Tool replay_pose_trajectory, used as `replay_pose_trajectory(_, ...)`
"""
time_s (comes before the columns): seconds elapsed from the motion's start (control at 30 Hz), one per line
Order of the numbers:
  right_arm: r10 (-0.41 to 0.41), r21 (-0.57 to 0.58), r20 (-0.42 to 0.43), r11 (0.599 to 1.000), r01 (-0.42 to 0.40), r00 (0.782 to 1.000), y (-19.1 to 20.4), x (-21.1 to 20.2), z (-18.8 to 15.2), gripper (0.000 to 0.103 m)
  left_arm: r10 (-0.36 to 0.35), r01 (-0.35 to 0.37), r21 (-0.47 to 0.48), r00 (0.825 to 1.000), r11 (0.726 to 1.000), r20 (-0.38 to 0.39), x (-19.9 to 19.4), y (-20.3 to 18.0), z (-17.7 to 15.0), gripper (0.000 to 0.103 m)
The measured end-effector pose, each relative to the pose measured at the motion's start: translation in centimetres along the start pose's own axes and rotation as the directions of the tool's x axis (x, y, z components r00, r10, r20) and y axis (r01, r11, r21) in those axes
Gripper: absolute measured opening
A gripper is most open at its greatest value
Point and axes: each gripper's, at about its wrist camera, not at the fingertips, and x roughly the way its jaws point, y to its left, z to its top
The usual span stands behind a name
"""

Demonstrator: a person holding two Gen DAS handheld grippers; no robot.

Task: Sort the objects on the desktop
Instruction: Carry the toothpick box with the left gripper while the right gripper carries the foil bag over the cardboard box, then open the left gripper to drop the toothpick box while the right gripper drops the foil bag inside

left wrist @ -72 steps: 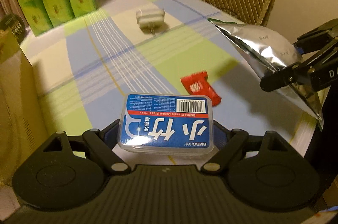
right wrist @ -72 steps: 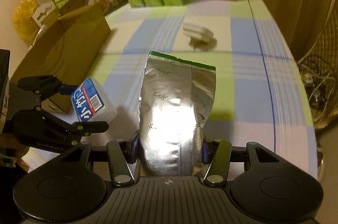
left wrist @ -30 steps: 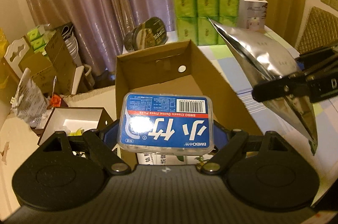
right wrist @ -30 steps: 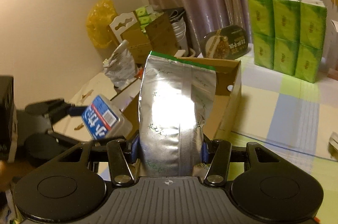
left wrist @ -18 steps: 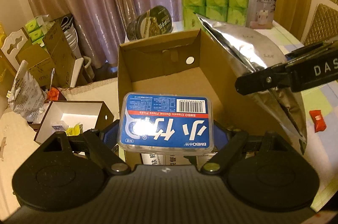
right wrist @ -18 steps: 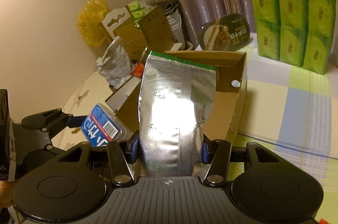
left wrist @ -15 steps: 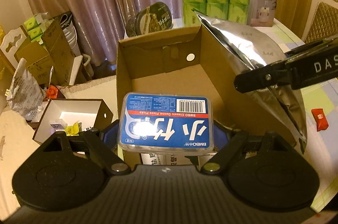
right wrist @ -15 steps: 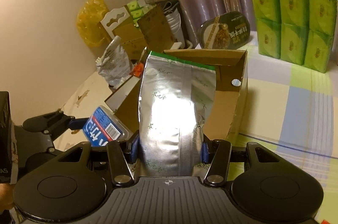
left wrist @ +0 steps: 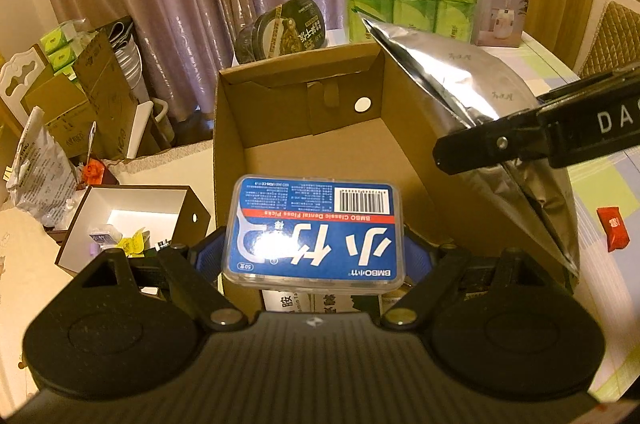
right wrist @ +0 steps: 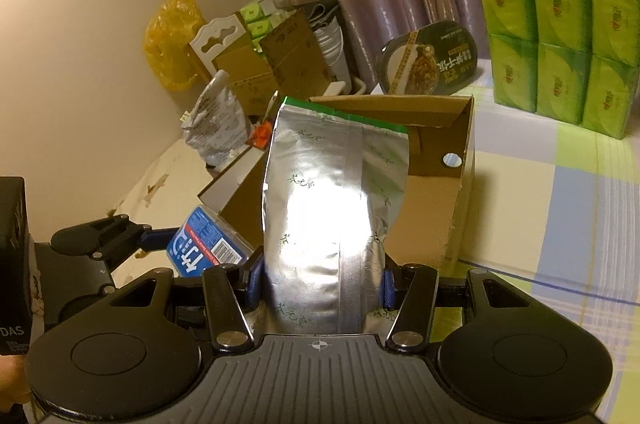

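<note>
My left gripper is shut on a blue dental floss pick box and holds it over the near edge of an open cardboard box. My right gripper is shut on a silver foil pouch with a green top edge, held upright at the cardboard box's near right side. The pouch and the right gripper show at the right of the left wrist view. The floss box and the left gripper show at the lower left of the right wrist view. The cardboard box looks empty inside.
A red packet lies on the checked tablecloth. Green tissue packs, a dark round food tub and a white product box stand behind. A small white open box and other cartons sit lower left.
Both grippers have swung from the tabletop to the cardboard box, carrying their items. In the last half second they moved slightly closer to the box.
</note>
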Motion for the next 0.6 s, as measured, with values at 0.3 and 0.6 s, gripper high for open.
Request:
replay_pose_trajectory(0.3,0.002,0.01,0.004,1.0,-0.002,1.0,-0.1,0.26,0.29,0.05,0.0,0.0,-0.032,1.0,0.999,-0.007,0.64,0.65,-0.1,0.084)
replay_pose_trajectory(0.6,0.013,0.017,0.013,1.0,-0.013,1.0,-0.02,0.28,0.51,0.05,-0.005,0.005,-0.056,1.0,0.998,-0.005,0.32,0.9,-0.66,0.09)
